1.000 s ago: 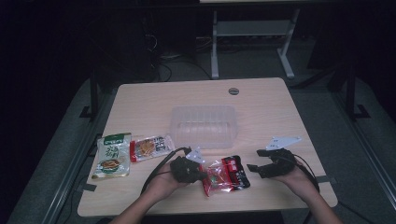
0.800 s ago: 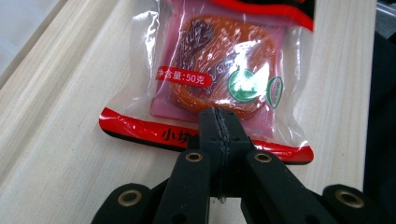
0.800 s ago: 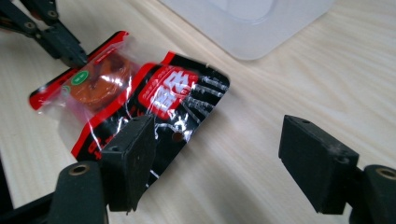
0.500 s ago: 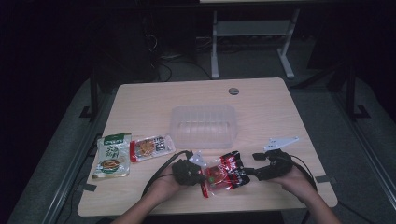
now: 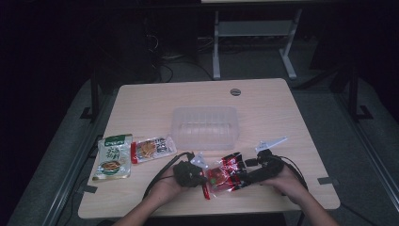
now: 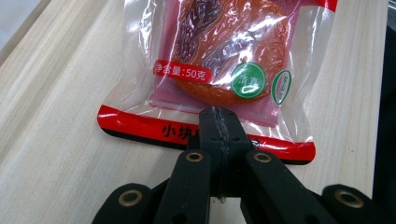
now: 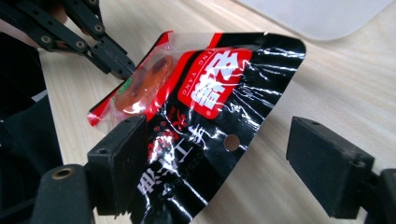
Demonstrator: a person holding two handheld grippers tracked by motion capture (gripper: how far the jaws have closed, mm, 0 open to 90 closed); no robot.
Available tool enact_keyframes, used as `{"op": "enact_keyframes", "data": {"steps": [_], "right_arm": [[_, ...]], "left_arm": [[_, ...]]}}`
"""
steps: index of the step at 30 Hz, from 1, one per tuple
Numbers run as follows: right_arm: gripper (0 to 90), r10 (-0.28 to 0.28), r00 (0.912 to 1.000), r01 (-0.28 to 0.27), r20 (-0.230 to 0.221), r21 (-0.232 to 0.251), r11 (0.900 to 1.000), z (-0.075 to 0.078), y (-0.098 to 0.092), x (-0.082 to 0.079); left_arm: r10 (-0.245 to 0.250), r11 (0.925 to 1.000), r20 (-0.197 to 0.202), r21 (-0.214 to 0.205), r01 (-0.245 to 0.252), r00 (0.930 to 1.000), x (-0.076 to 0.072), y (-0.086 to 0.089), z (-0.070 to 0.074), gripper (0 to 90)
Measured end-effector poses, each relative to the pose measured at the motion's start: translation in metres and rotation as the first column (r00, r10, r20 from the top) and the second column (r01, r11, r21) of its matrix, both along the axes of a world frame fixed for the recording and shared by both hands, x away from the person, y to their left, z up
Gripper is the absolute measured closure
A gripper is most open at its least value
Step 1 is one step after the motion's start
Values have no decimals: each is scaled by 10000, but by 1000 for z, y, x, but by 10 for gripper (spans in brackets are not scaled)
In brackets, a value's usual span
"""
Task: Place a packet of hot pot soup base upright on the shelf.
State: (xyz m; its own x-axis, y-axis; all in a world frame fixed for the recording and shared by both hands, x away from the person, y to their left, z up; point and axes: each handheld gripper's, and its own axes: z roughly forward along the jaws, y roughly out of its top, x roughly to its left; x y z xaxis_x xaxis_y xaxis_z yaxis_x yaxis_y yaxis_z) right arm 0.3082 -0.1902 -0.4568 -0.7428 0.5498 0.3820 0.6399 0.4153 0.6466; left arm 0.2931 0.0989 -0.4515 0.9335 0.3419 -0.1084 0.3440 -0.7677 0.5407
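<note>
We have the red-and-black snack pouch (image 5: 225, 175) at the near edge of the tabletop (image 5: 141, 101), between our two hands. Our left gripper (image 6: 219, 122) is clenched on the pouch's bottom seam, its fingers (image 6: 209, 135) pressed together on the red band below the clear window. Our right gripper (image 7: 233, 161) has just been opening; its fingers (image 7: 119, 161) stand wide apart around the black top end of the pouch, which lies between them, one finger touching or just beside the film, the other well clear, so nothing is gripped there.

We judge the pouch to be light and floppy: thin, glossy film that crinkles and curls up at the free end, with a soft piece of food inside. The film looks slippery, and the filling could be squashed, so we would take it by the flat sealed borders, as our left gripper does, or by the black header near the hang hole, never across the bulge.

The tabletop is pale, smooth wood grain with a round cable hole (image 5: 235, 92) at the far side. A clear plastic tub (image 5: 205, 126) sits in the middle, just beyond the pouch. Two more snack packets, a green one (image 5: 112, 157) and an orange one (image 5: 153, 148), lie to the left. The room around is dark, with a white frame (image 5: 254, 42) behind.
</note>
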Motion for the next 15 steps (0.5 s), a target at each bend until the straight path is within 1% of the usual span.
{"op": "enact_keyframes", "data": {"steps": [1, 3, 5, 6, 9, 12, 13, 14, 15], "right_arm": [[207, 53, 10000, -52, -67, 39, 10000, -1, 1, 1], [214, 185, 9992, -178, -341, 211, 9996, -4, 4, 1], [237, 434, 9977, -414, -525, 389, 9984, -5, 7, 0], [255, 555, 9970, -530, -542, 456, 9975, -6, 8, 0], [326, 715, 9966, -690, -410, 576, 9959, -4, 10, -2], [423, 562, 9980, -541, -283, 717, 9960, -1, 10, 0], [435, 556, 9979, -531, -317, 763, 9957, -1, 10, 0], [468, 517, 9981, -490, -342, 758, 9959, -1, 10, 1], [513, 460, 9986, -441, -246, 747, 9962, -1, 10, 1]], "left_arm": [[51, 10000, -17, -27, -51, 10000, 0, 0, 0, 899], [96, 9999, -65, -61, -96, 9999, 0, 0, 0, 899], [127, 9999, -89, -81, -128, 9999, 0, 0, -1, 899], [133, 9999, -90, -75, -134, 9999, 0, 0, 0, 899], [153, 9999, -89, -78, -154, 9998, 0, 0, 0, 899], [190, 9998, -107, -94, -191, 9998, 0, 0, -1, 899], [188, 9998, -103, -83, -189, 9998, 0, 0, 0, 900], [196, 9998, -101, -86, -197, 9998, 0, 0, 0, 900], [151, 9999, -94, -38, -152, 9998, 0, 0, 0, 900]]}}
